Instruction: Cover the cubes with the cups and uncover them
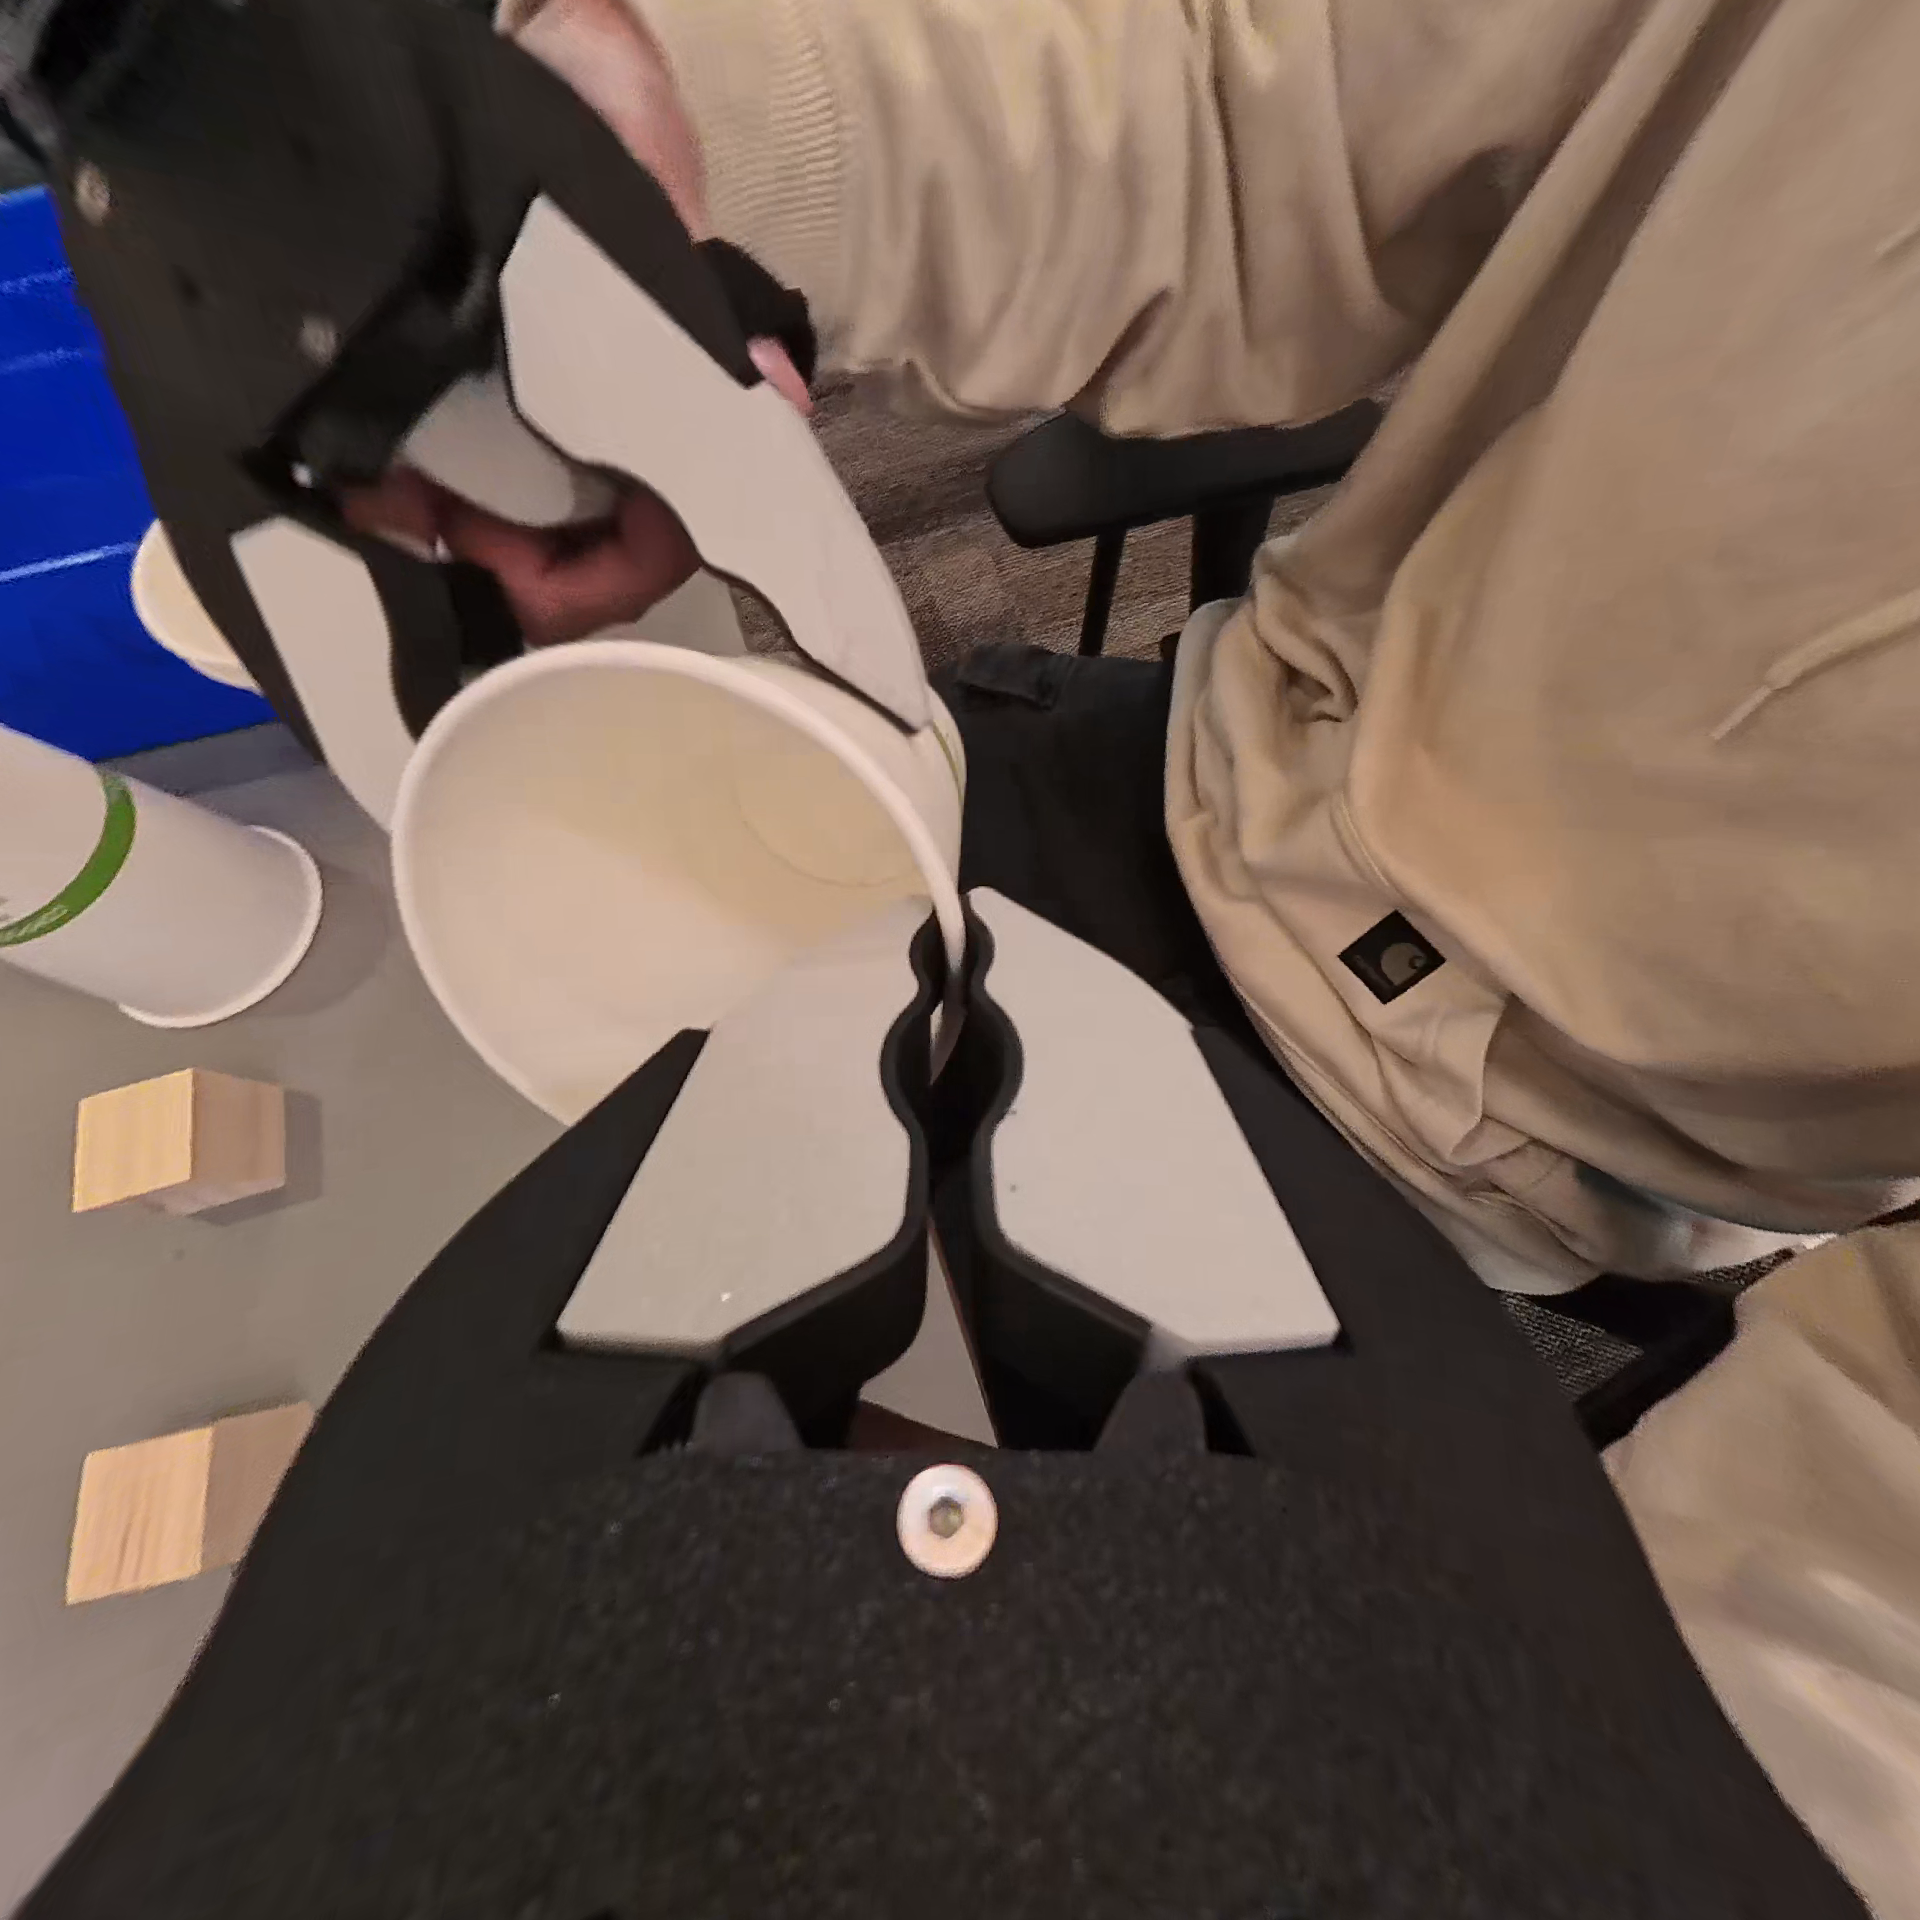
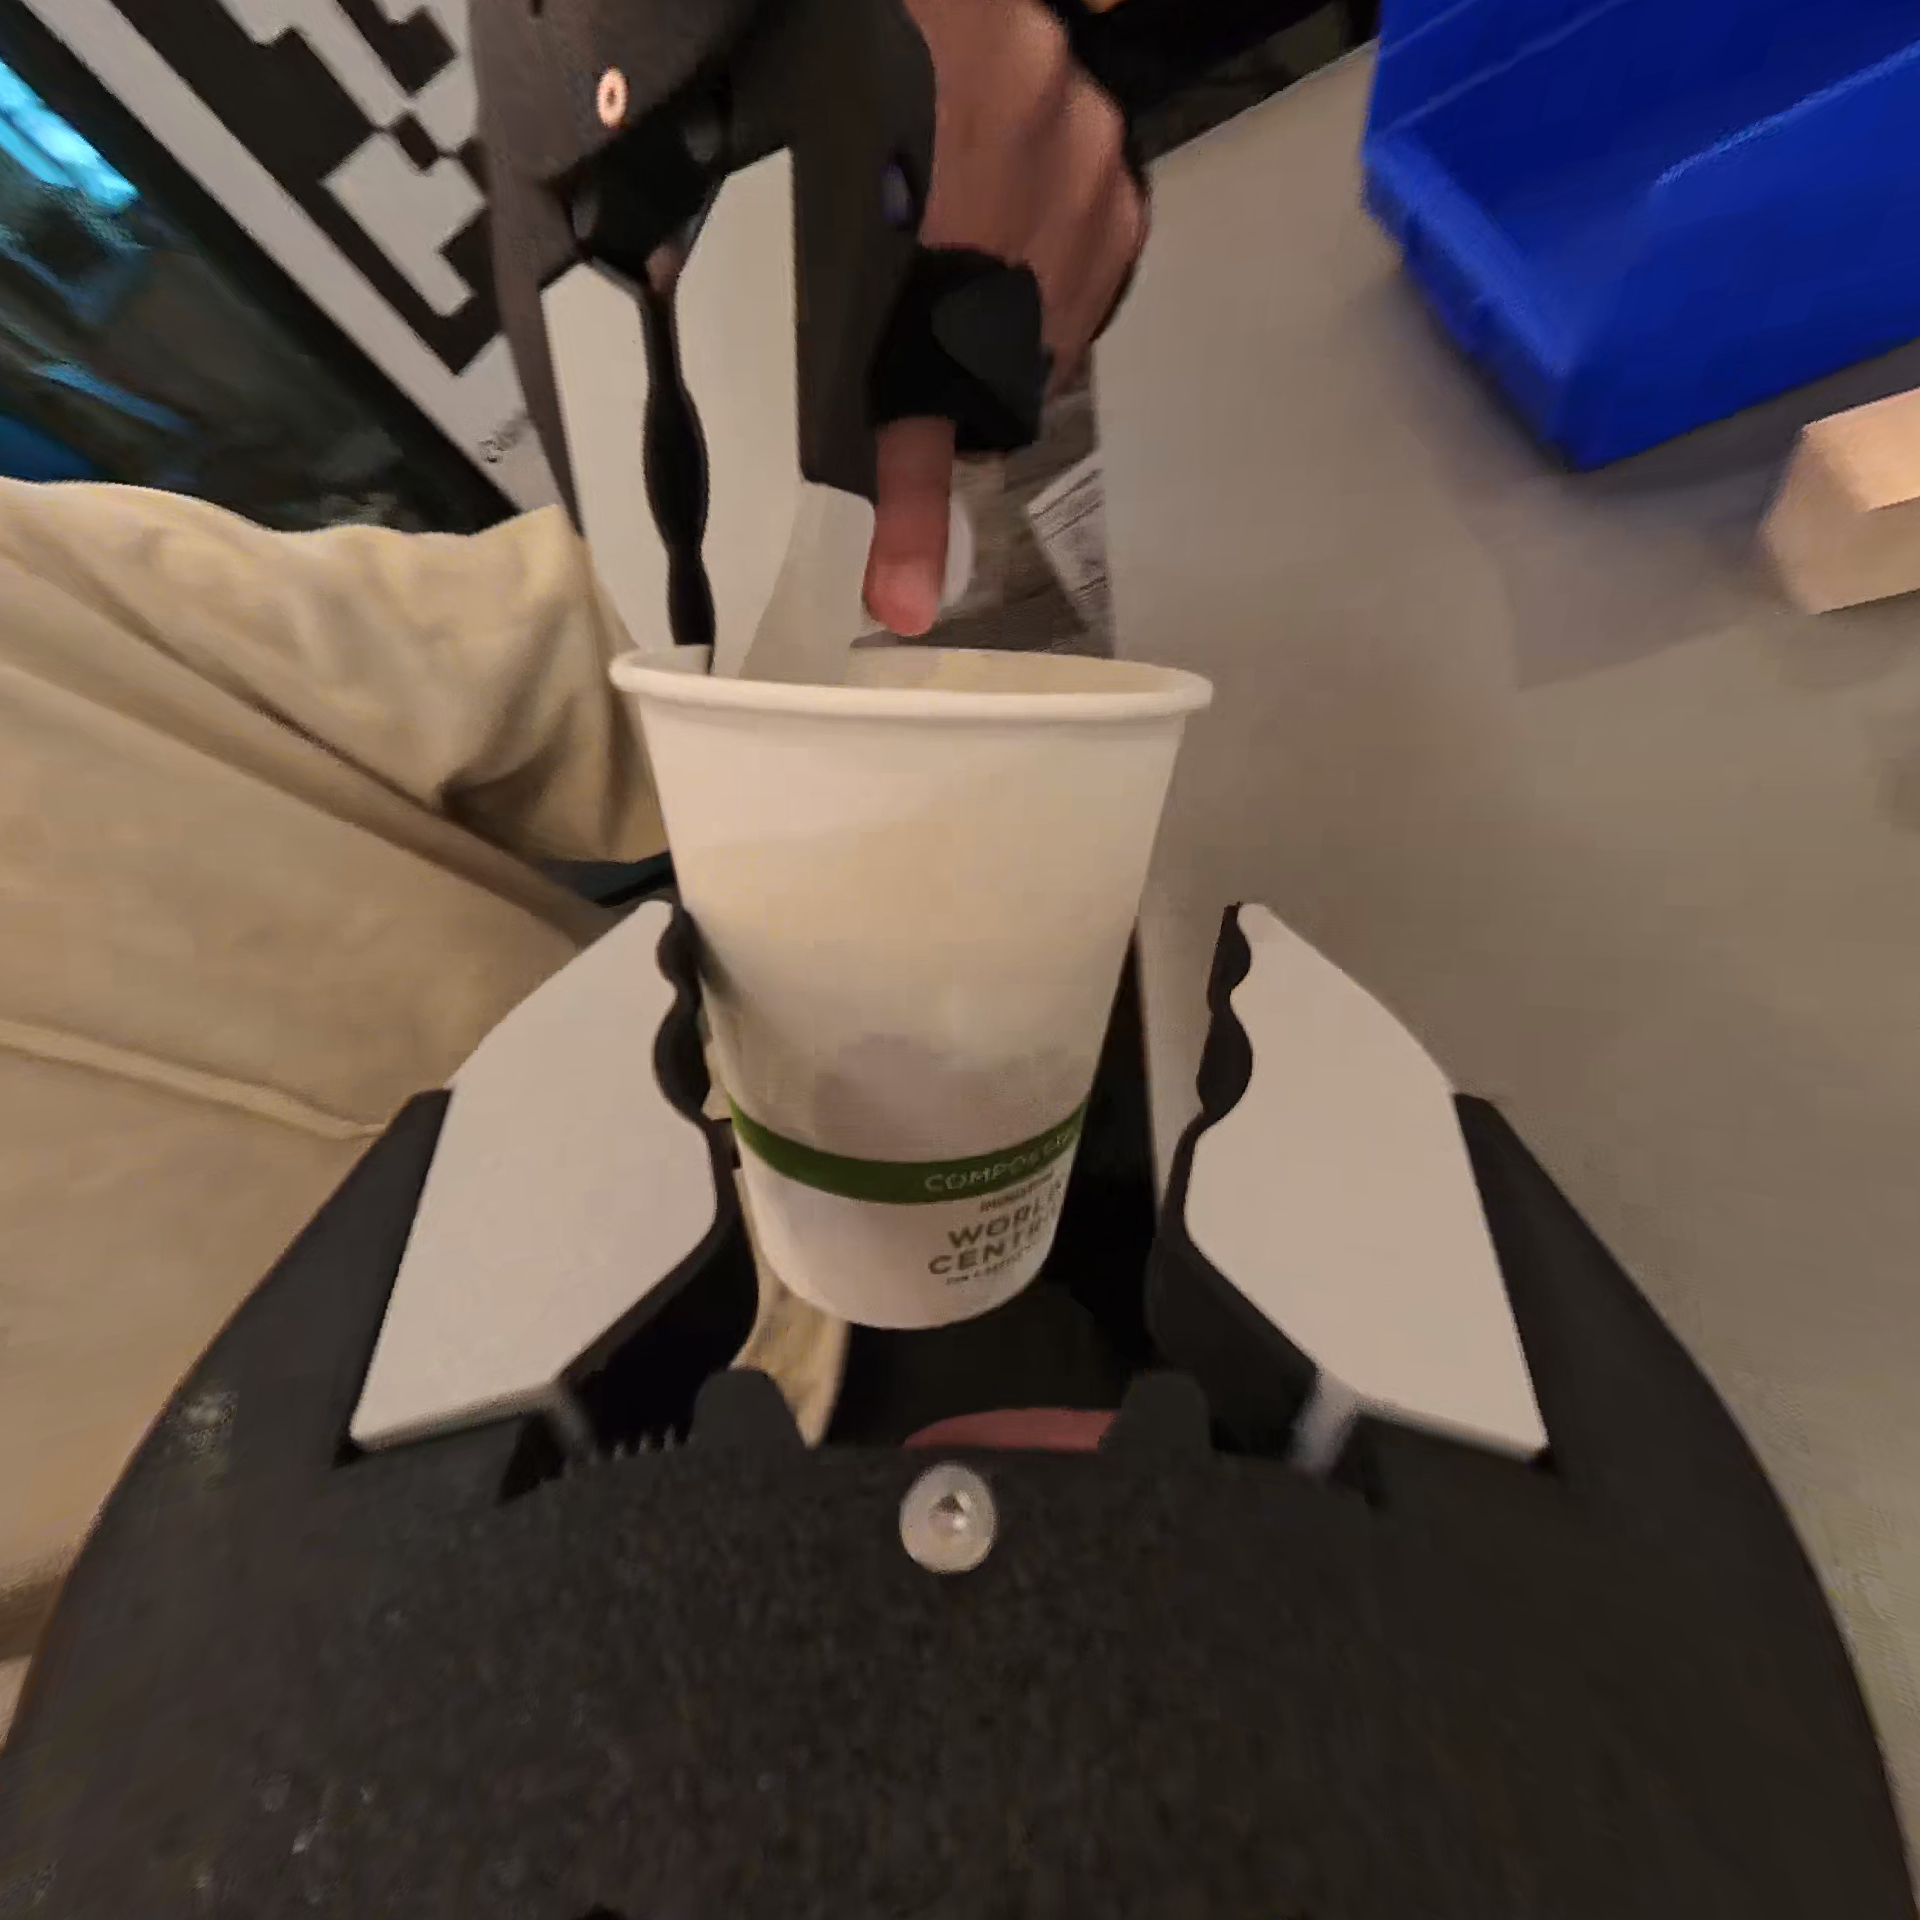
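Note:
My left gripper point(image 1: 951, 935) is shut on the rim of a white paper cup point(image 1: 665, 831) with a green band and holds it above the grey table. In the left wrist view the cup is tilted with its mouth toward the camera. My right gripper point(image 2: 956, 935) is open around the lower part of the same cup point(image 2: 914, 894). Its left finger touches the cup wall and its right finger stands clear. Two wooden cubes point(image 1: 177, 1138) point(image 1: 177, 1496) sit uncovered on the table at the left. A third cube point(image 2: 1849, 520) shows at the right edge.
A second cup point(image 1: 156, 904) lies on its side left of the held cup, and a third cup point(image 1: 177, 613) sits behind it. A blue bin point(image 2: 1662, 208) stands at the table's far side. A person in a beige sweatshirt point(image 1: 1455, 727) and a black chair arm point(image 1: 1174, 468) are close by.

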Demonstrator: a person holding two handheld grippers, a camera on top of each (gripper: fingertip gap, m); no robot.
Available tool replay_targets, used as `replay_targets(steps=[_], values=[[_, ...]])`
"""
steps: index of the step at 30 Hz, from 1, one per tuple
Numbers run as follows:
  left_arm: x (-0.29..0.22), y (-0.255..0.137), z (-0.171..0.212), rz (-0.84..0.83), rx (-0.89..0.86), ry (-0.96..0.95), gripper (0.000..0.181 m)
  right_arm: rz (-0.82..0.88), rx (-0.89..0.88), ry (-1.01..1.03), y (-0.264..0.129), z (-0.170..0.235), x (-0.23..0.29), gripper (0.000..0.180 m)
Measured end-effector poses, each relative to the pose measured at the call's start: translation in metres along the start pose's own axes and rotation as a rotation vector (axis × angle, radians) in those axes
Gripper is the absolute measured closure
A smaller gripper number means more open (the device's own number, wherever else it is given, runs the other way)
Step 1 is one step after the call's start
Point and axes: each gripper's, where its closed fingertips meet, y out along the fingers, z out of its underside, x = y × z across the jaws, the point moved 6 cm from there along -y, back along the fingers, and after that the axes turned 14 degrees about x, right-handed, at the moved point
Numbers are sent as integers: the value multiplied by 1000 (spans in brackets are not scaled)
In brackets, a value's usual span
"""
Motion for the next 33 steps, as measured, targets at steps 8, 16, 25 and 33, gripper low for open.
replay_targets(steps=[8, 16, 25, 33], values=[[5, 4, 1, -27, -34, -13, 178, -107, -50, 45, 7, 1, -4, 95], [30, -26, 19, -405, -500, -332, 126, 379, -449, 116, -64, 25, -4, 95], [28, 20, 90, -695, -709, -850, 132, 1017, -811, 334, -144, 97, -36, 95], [21, 44, 70, -741, -554, -720, 132, 1145, -710, 333, -132, 93, -62, 94]])
